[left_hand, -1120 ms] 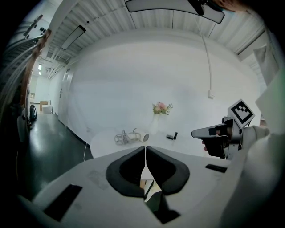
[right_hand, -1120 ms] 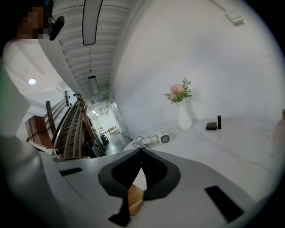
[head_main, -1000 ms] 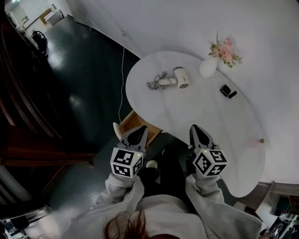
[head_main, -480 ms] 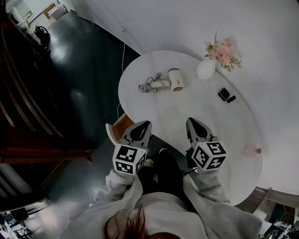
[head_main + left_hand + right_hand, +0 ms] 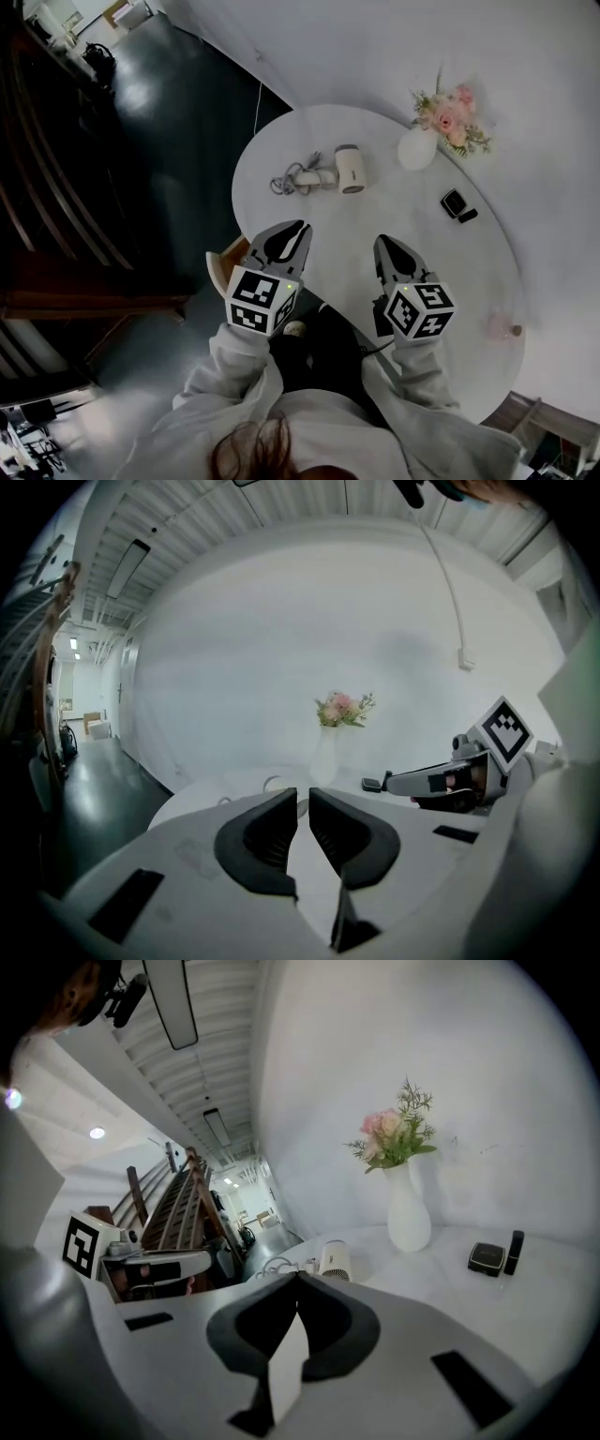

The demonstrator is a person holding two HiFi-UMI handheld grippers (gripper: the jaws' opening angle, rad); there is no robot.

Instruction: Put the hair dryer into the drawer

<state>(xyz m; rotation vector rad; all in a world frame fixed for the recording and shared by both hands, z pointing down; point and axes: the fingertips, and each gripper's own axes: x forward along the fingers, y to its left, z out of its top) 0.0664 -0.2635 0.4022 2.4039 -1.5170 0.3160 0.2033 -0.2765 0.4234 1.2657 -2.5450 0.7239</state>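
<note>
The white hair dryer (image 5: 345, 170) lies on its side toward the far left of the white oval table (image 5: 422, 253), its coiled cord (image 5: 286, 178) trailing left. It also shows beyond my right jaws as the hair dryer (image 5: 335, 1260). My left gripper (image 5: 298, 228) hangs over the table's near rim, shut and empty. My right gripper (image 5: 382, 246) hovers over the tabletop beside it, shut and empty too. Both stay well short of the dryer. A wooden drawer (image 5: 225, 264) stands pulled out under the rim, just left of my left gripper. The left gripper (image 5: 303, 794) points at the vase.
A white vase (image 5: 417, 148) with pink flowers (image 5: 452, 108) stands at the back of the table. Two small black items (image 5: 457, 204) lie to its right, and a small pink thing (image 5: 502, 327) near the right rim. Dark floor and dark wooden furniture (image 5: 56, 216) lie left.
Both grippers have moved forward toward the table, and the left one now reaches over its near rim. The jaws stay shut. The hair dryer has not moved.
</note>
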